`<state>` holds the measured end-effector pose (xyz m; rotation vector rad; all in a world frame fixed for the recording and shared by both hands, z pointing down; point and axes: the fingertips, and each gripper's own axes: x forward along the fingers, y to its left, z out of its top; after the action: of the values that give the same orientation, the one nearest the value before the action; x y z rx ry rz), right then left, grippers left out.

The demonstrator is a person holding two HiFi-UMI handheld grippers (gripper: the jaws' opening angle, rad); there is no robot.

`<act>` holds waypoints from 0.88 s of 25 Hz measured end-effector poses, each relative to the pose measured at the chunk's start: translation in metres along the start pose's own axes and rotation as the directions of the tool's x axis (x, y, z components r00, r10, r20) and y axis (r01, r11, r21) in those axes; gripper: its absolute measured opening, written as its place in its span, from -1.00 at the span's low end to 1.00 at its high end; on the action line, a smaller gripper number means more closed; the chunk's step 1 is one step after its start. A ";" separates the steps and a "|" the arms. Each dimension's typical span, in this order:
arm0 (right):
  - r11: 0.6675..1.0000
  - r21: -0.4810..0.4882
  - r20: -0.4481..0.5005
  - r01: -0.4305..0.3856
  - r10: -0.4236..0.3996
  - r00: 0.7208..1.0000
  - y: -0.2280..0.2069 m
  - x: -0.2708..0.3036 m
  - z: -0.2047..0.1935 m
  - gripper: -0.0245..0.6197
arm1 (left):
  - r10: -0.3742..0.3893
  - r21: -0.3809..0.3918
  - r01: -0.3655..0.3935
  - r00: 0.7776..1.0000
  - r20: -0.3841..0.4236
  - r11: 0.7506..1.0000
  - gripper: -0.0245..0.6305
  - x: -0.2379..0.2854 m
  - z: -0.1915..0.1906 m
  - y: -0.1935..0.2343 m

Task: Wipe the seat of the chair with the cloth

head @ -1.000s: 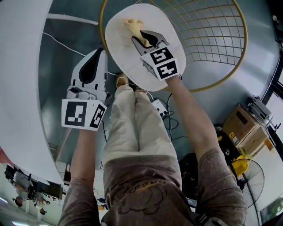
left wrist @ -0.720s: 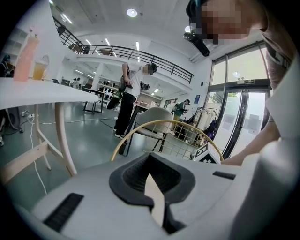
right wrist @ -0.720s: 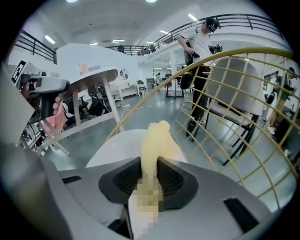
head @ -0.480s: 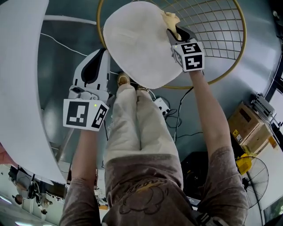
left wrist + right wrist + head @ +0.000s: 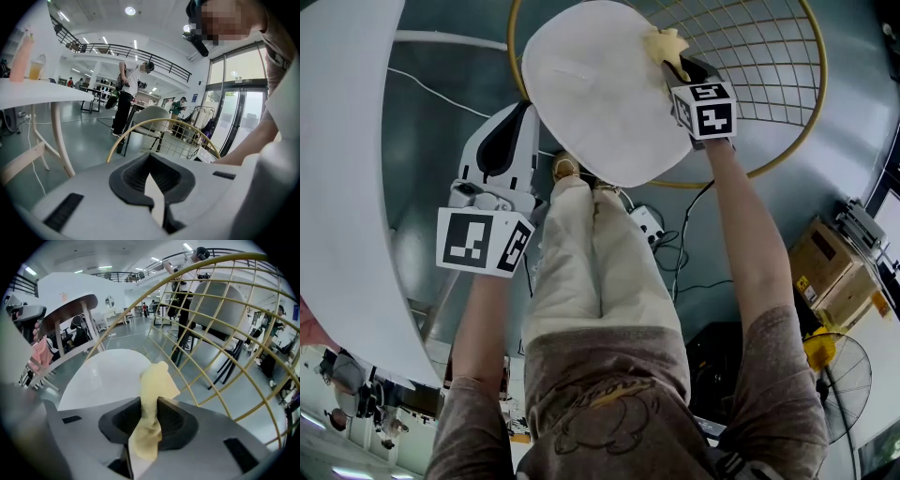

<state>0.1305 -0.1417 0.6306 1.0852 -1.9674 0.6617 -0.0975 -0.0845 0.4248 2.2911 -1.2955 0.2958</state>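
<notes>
cloth (image 5: 664,42) in right tongs (image 5: 678,64), swept from seat (image 5: 591,94) centre to right edge

**Seat** (image 5: 591,94): white, smooth, rounded, lying level inside the chair's gold wire backrest (image 5: 769,84). **Cloth** (image 5: 664,44): pale yellow, bunched into a narrow tuft at the seat's right edge.

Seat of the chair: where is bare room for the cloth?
The seat is bare across its left and middle, up to the gold rim. Crowded at the right edge: the right gripper holds the cloth beside the wire backrest.
</notes>
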 end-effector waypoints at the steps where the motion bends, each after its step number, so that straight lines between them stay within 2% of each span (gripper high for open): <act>1: 1.000 0.002 -0.004 -0.007 0.007 1.000 0.005 0.003 -0.003 -0.57 | 0.001 -0.001 -0.001 1.000 0.000 1.000 -0.90 -0.001 -0.002 0.002; 6: 0.999 -0.017 0.002 -0.030 0.030 1.000 0.022 -0.005 -0.003 -0.57 | 0.005 0.007 -0.005 1.000 0.003 1.000 -0.90 -0.001 0.009 -0.010; 11: 0.997 0.001 -0.003 -0.077 0.077 0.997 0.065 0.016 -0.020 -0.57 | 0.011 -0.017 -0.011 1.000 0.002 1.000 -0.90 -0.006 -0.015 0.005; 22: 0.989 0.021 0.013 -0.146 0.146 0.989 0.121 0.023 -0.030 -0.57 | 0.018 -0.028 -0.018 1.000 0.004 0.999 -0.90 -0.012 -0.027 0.009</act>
<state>0.0298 -0.0700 0.6580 0.9667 -2.0684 0.7576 -0.1101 -0.0658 0.4453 2.2586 -1.3152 0.2774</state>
